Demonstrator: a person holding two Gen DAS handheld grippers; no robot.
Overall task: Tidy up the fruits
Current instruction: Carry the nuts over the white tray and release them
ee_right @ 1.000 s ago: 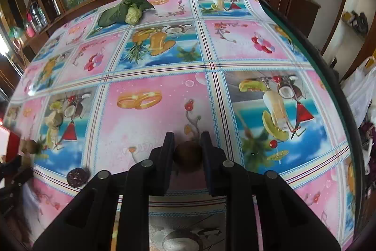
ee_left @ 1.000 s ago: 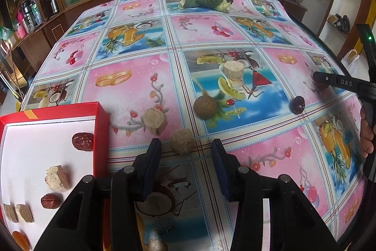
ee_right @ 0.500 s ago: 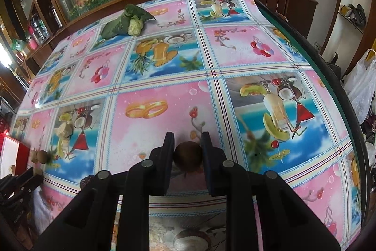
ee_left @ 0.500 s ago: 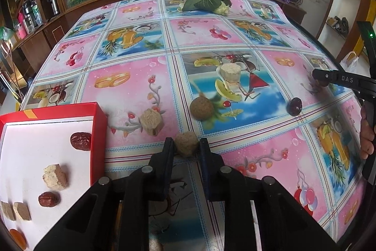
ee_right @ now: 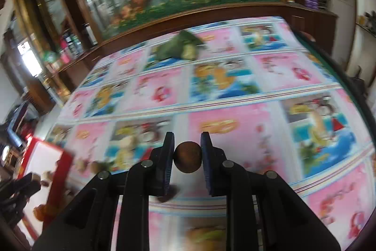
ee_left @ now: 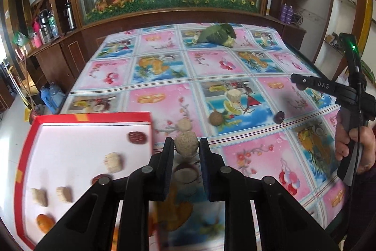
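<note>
**Fruits split between red tray, desk and two grippers**

Fruits lie partly in the red tray (ee_left: pixel 91 118) at the left of the left wrist view: a dark red date (ee_left: pixel 137 137) near its far right corner, a pale tan chunk (ee_left: pixel 114 162) below it, two smaller tan pieces (ee_left: pixel 64 194) nearer the front, and an orange fruit (ee_left: pixel 44 222) at the front left corner. The tray rests on the desk (ee_left: pixel 159 77), which is covered by a pink and blue patterned cloth.

Just right of the tray, the left gripper (ee_left: pixel 186 147) has its fingers (ee_left: pixel 168 152) clamped on a beige rough ball (ee_left: pixel 186 147), held above the cloth. Beyond it a tan cube (ee_left: pixel 184 125) sits on the desk, then a round brownish fruit (ee_left: pixel 216 119), a pale cylinder-shaped piece (ee_left: pixel 233 95) farther back, and a dark purple fruit (ee_left: pixel 279 117) to the right. A green leafy bundle (ee_left: pixel 218 34) lies at the far edge.

At the right, a hand (ee_left: pixel 350 147) grips the handle of the right gripper (ee_right: pixel 187 157). In its own view, which is blurred, its fingers (ee_right: pixel 206 154) are closed on a round brown fruit (ee_right: pixel 187 157), seemingly lifted clear of the desk.
</note>
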